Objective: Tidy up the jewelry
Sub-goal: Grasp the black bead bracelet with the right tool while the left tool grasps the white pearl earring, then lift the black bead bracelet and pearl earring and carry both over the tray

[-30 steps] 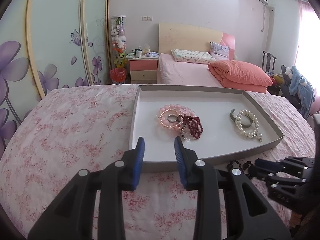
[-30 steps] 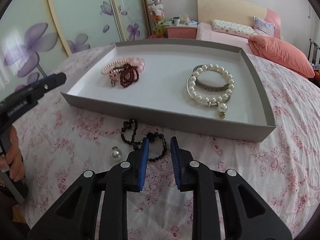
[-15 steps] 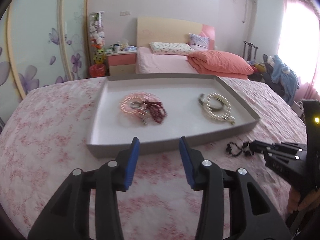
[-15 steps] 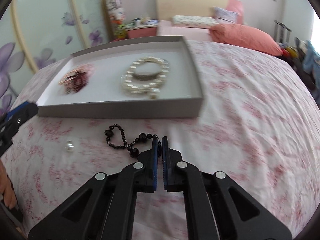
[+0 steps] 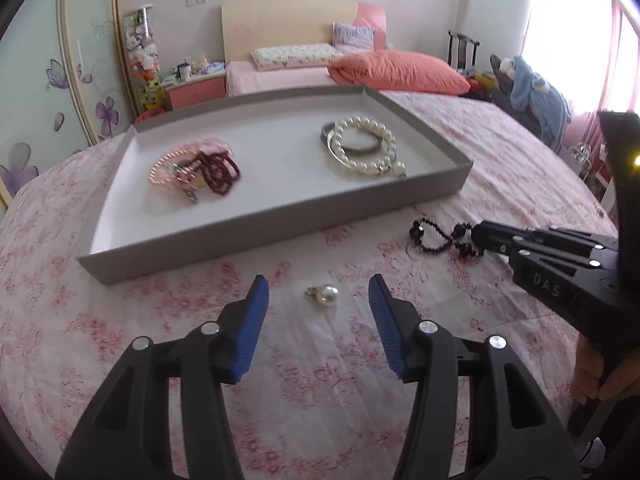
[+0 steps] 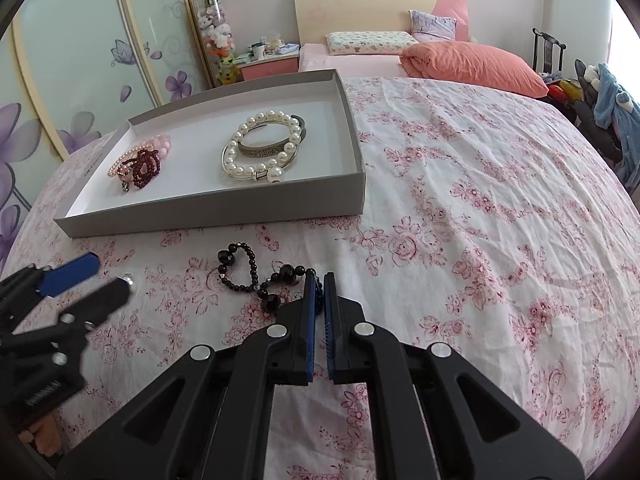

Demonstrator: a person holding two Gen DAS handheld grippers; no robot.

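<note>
Right gripper: fingers clenched on one end of the black bead bracelet. A short piece of the strand sits pinched between the blue ribbed pads at the very tips. The rest of the strand lies slack on the bedspread in a loose loop, just in front of the near wall of the tray. It is not yet lifted.

Left gripper: fingers released and opening wider, straddling the pearl earring. Pads do not touch it. The earring lies on the bedspread, near the tray's front wall and well to the side of the black strand.

Step in hand, as judged: both loose pieces being picked up for transfer into the tray. Right side has its grip; left side is at the approach.

Next move, judged:
- Left: lower the tips to the cloth and close on the pearl. It is round and smooth and may roll or squirt out; the small metal fitting beside it gives little extra hold.
- Right: lift clear of the tray wall. The strand will hang and swing; the grip is only at the tips.

Materials:
- Tray: shallow grey cardboard, white inside, low straight walls.
- In the tray, one side: pink bead bracelets tangled with a dark red one.
- Other side: pearl bracelet lying over a grey metal bangle.
- Black strand: glossy, faceted, mixed bead sizes.
- Bedspread: soft, wrinkled, pink floral print; it yields under pressure.
</note>
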